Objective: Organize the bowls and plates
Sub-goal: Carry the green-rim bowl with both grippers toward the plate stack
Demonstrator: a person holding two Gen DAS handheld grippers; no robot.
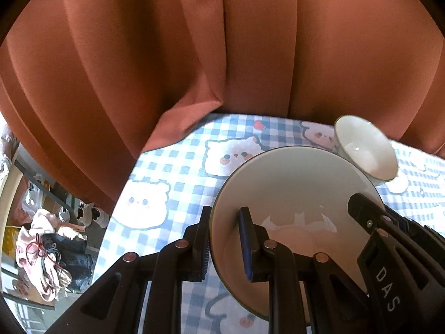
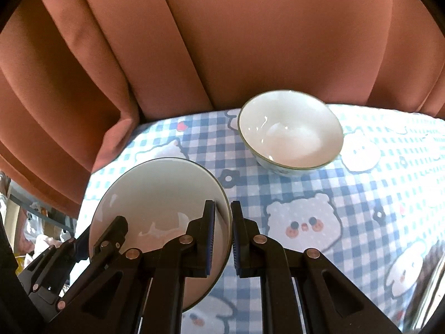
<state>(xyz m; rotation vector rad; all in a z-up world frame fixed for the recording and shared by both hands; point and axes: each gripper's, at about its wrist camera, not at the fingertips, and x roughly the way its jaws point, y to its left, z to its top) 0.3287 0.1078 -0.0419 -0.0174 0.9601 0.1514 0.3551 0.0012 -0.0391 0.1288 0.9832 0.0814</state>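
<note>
The right claw (image 2: 222,236) pinches the right rim of a white plate (image 2: 155,194), while the left claw (image 2: 111,233) grips its left edge. A white bowl (image 2: 290,130) sits beyond on the checked table (image 2: 361,208), before rust-coloured curtains (image 2: 222,41).

Only one legible marking: white capital letters "DAS", running lengthwise along a black arm of the right gripper (image 1: 370,217), seen at the lower right of the left wrist view. Nothing readable elsewhere.
</note>
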